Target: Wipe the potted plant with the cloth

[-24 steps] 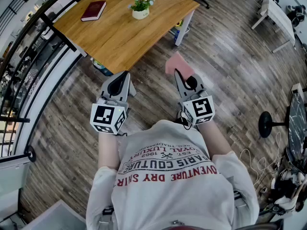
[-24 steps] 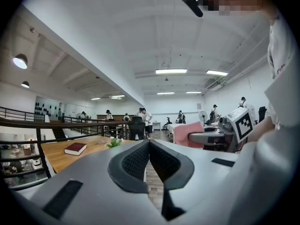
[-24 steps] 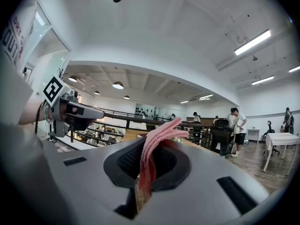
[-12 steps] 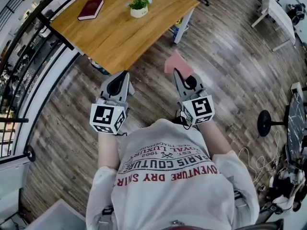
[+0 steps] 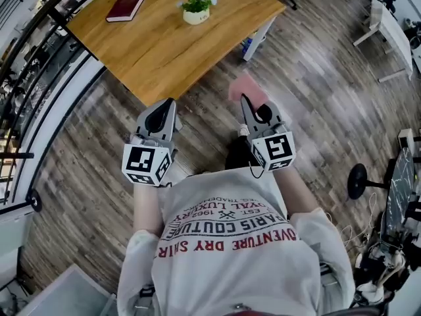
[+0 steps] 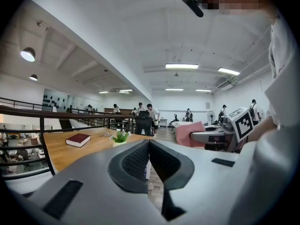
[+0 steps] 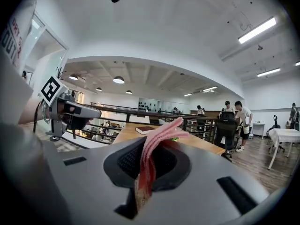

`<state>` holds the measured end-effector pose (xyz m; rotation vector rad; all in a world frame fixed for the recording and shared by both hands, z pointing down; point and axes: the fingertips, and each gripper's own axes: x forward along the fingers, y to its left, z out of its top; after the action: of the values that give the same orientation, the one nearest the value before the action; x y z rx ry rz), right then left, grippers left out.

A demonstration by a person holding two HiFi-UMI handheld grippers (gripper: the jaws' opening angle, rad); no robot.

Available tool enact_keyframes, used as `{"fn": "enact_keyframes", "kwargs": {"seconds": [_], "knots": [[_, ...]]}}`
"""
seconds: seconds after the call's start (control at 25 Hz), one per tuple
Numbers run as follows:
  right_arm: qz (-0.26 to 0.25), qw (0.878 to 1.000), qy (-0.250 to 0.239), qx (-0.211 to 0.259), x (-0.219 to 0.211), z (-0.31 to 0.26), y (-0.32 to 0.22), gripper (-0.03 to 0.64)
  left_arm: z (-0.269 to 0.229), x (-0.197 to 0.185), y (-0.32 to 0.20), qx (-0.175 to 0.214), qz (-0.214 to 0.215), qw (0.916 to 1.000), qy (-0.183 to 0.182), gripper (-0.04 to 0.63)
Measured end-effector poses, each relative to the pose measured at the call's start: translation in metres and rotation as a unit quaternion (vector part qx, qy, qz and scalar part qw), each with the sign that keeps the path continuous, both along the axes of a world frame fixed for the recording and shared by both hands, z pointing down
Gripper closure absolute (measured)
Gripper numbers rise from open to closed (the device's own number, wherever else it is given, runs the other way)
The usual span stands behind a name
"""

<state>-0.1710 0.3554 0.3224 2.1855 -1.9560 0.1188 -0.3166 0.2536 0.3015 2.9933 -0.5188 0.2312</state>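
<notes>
**Cloth clamped in the right claw, plant well off on the table**

Head view: a person stands on the wood floor [image 5: 316, 78], short of the near corner of the table [image 5: 164, 45]. The potted plant [image 5: 197, 8] stands upright close to the table's far edge, toward its right corner. A dark red book [image 5: 126, 6] lies flat near the far left corner, apart from the pot. The left gripper [image 5: 170, 104] and the right gripper [image 5: 243, 101] are held side by side over the floor, both well apart from the plant. The pink cloth [image 5: 247, 86] juts past the right gripper's tips.

Left gripper view: the jaws are pressed together with nothing between them. The plant [image 6: 120, 137] and book [image 6: 78, 139] sit on the table beyond them. The cloth [image 6: 189, 134] shows at the right, at the other gripper's tip. People stand far back in the room.

Right gripper view: the jaws are clenched on the cloth [image 7: 157, 139], which stands up folded between the pads, with a small tag hanging below. The cloth hides most of the plant. The left gripper [image 7: 77, 110] is at the left, and a railing [image 7: 197, 122] runs beyond the table.
</notes>
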Motion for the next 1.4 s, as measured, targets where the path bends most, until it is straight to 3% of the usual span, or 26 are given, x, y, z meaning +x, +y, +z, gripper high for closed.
{"fn": "enact_keyframes", "kwargs": {"seconds": [0.36,0.72,0.92,1.16,1.4], "knots": [[-0.071,0.997,-0.009,-0.007,0.1,0.02,-0.074,0.581,0.021,0.078,-0.051,-0.008,-0.086,0.9961,-0.017,0.578],[-0.17,0.985,-0.007,-0.03,0.224,0.027,-0.155,0.581,0.024,0.178,-0.101,-0.023,-0.201,0.979,-0.023,0.578],[-0.208,0.977,-0.007,-0.051,0.273,0.037,-0.183,0.581,0.032,0.219,-0.111,-0.038,-0.242,0.9692,-0.027,0.578],[-0.218,0.973,-0.015,-0.081,0.305,0.06,-0.219,0.581,0.052,0.236,-0.131,-0.065,-0.271,0.9594,-0.046,0.578],[-0.212,0.968,-0.015,-0.132,0.323,0.099,-0.268,0.581,0.077,0.245,-0.177,-0.086,-0.284,0.9543,-0.036,0.578]]}}
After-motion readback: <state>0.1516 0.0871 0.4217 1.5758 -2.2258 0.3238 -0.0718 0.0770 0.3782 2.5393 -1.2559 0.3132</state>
